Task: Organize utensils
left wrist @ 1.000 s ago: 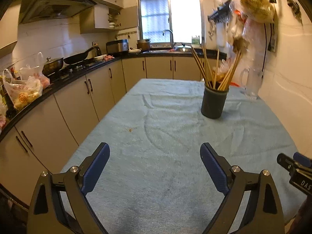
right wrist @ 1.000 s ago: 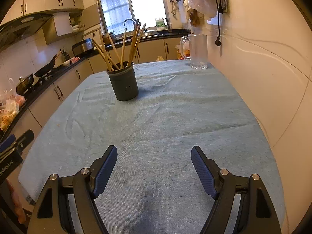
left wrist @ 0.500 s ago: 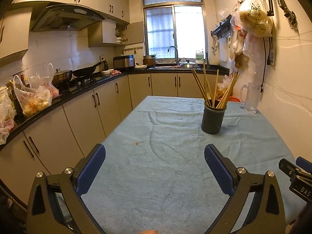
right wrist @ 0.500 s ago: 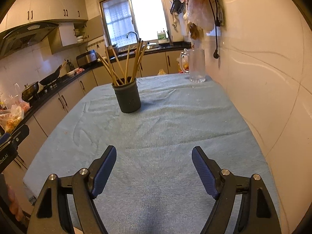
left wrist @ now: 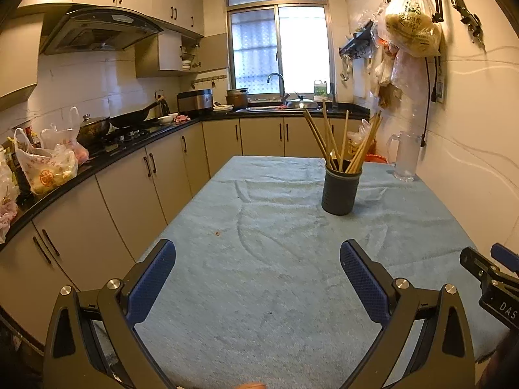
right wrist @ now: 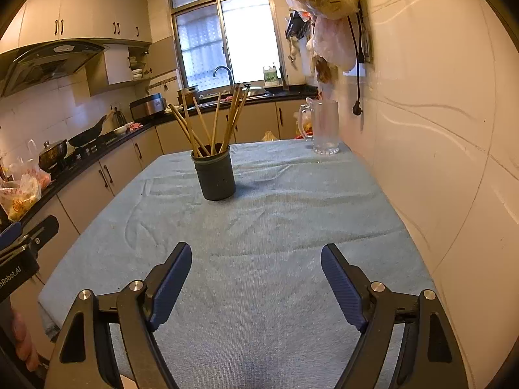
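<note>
One dark grey utensil holder (left wrist: 339, 190) stands upright on the table's pale blue cloth (left wrist: 259, 275), and it is the only holder on the table. Wooden chopsticks (left wrist: 331, 142) lean out of it in a loose fan — about eight sticks can be counted in the right wrist view, though where they cross near the rim the count is uncertain. One clear glass mug (left wrist: 404, 159) with a handle stands at the far right corner of the cloth, close to the tiled wall and well apart from the holder. No loose utensil lies on the cloth. There are two grippers. The left gripper (left wrist: 258, 259) hovers over the near edge of the table with its blue-padded jaws spread about as wide as they go and nothing between them; the holder lies well ahead of it and a little to the right of its midline, not touching. The right gripper (right wrist: 256, 259) also has its jaws standing wide and empty — only bare cloth shows between the pads — and the holder lies well ahead of it, slightly left of its midline. Each gripper shows at the edge of the other's view, side by side at the near end of the table.
</note>
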Demonstrator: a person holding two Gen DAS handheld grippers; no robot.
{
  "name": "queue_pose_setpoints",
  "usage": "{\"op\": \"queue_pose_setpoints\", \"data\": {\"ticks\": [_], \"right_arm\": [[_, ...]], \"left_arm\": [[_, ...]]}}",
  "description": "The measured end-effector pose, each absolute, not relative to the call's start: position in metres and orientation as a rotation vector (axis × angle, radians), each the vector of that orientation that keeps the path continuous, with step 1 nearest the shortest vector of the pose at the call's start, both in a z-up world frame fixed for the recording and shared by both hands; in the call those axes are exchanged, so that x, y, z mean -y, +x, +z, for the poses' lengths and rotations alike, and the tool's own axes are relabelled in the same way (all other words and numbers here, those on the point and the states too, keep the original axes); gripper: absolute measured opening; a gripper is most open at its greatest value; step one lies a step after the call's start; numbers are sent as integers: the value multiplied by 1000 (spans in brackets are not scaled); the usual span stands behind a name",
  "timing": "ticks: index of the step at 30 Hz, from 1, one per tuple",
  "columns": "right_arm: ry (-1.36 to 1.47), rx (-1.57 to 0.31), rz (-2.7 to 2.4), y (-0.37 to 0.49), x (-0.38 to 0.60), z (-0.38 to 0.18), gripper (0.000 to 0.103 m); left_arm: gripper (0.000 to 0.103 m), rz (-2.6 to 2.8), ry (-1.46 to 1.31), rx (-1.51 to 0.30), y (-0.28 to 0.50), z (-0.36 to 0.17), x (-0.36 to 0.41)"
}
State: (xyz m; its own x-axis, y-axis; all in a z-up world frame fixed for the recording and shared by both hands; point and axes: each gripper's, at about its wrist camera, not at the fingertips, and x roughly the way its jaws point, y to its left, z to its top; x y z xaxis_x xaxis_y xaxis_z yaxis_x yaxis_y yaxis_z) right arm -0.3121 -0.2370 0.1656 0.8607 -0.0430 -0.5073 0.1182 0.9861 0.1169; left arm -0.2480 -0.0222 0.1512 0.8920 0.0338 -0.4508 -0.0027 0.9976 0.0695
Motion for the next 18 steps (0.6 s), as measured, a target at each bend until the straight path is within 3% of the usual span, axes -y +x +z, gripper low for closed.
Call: {"op": "queue_pose_setpoints", "data": {"ticks": [18], "right_arm": [[145,-516,-97,-312,242,166,89]], "left_arm": [[101,-17,103,-557,-237,135,33]]}}
